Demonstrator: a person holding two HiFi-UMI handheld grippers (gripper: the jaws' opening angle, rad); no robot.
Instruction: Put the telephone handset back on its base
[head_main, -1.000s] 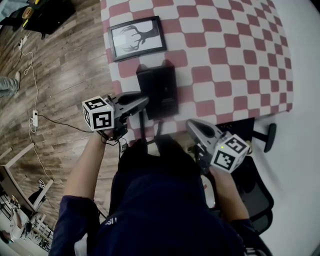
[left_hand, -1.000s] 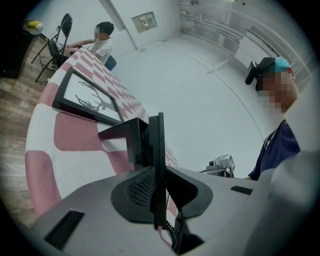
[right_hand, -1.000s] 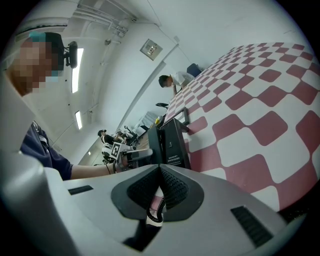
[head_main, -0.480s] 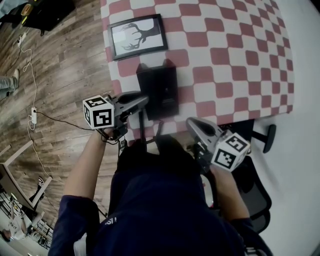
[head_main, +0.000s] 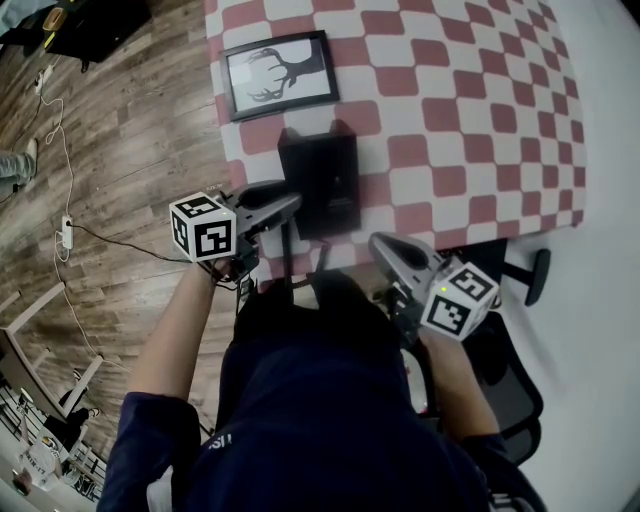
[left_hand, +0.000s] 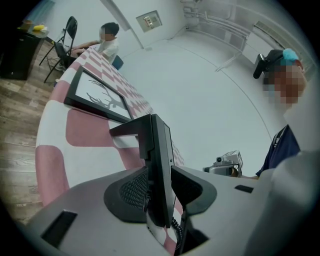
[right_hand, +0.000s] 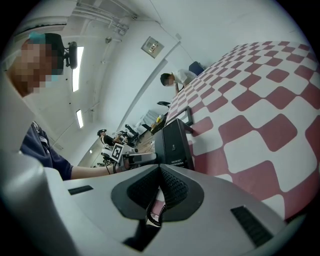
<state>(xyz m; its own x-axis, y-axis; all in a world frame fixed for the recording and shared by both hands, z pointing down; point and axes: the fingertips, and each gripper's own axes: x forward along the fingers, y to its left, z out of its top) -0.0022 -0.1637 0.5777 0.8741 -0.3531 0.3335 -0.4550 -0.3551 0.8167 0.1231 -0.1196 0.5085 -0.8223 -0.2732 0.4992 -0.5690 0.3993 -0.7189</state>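
The person's bare left forearm (head_main: 178, 330) reaches up from the lower left of the frame. It holds the left tongs (head_main: 288, 206) level at the left edge of the black base (head_main: 335, 185) in the centre. The right tongs (head_main: 385, 246) point up from the lower right, at the near edge of the checked surface (head_main: 470, 110). The left tongs are opening and released; the telephone handset (left_hand: 160, 165) stands edge-on between them, set on its base. The right tongs are clenched pad to pad on nothing, and a coiled cord (right_hand: 151, 218) shows in the gap beneath them. There are two tongs, one handset, one base, one cord, and one framed deer picture (head_main: 277, 75) at the upper left.
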